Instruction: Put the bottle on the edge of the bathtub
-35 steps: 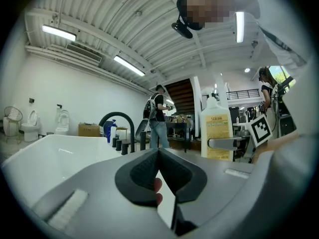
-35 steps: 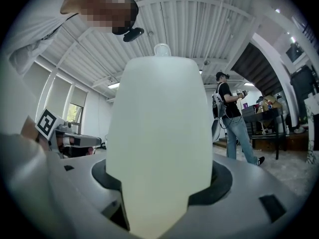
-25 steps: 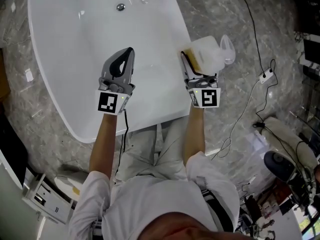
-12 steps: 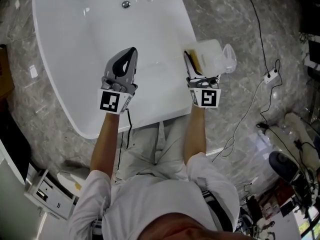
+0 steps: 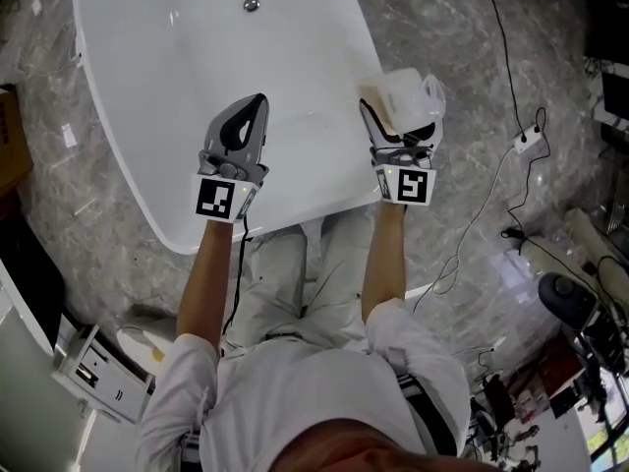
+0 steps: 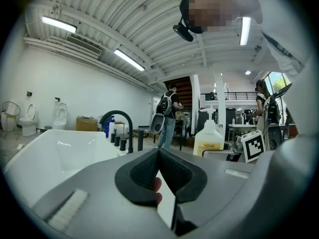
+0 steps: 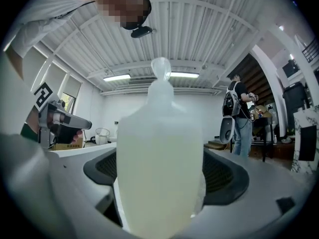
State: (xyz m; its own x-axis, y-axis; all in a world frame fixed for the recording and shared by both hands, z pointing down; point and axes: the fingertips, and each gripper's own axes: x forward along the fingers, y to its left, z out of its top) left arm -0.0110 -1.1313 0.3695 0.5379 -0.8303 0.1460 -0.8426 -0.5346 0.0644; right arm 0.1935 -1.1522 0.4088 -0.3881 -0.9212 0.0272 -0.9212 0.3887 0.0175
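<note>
A person stands at the narrow end of a white bathtub (image 5: 138, 96) on a grey marble floor (image 5: 462, 28), seen from above. The left gripper (image 5: 255, 106) hangs over the basin. Its jaws are drawn together to a point with nothing between them. The right gripper (image 5: 401, 118) is at the tub's right edge with a pale, translucent bottle (image 5: 398, 91) between its jaws. The jaws are opening and stand wide, one on each side of the bottle. From above it is hard to tell how much of the bottle rests on the rim and how much hangs over the floor. A cable (image 5: 506, 77) trails across the floor to the right.

The left gripper view adds the bottle's side. It stands upright, with a yellow label (image 6: 208, 144) and a pump top, just beside the right gripper's marker cube (image 6: 253, 146). Its foot is hidden. A black tap (image 6: 117, 119) shows at the tub's far end, with a person wearing a backpack (image 6: 167, 111) beyond it. The right gripper view shows the bottle filling the space between the dark pads.

A second ago the right jaws were narrower on the bottle, and its pump head reached farther out over the floor. The left gripper has not moved.
</note>
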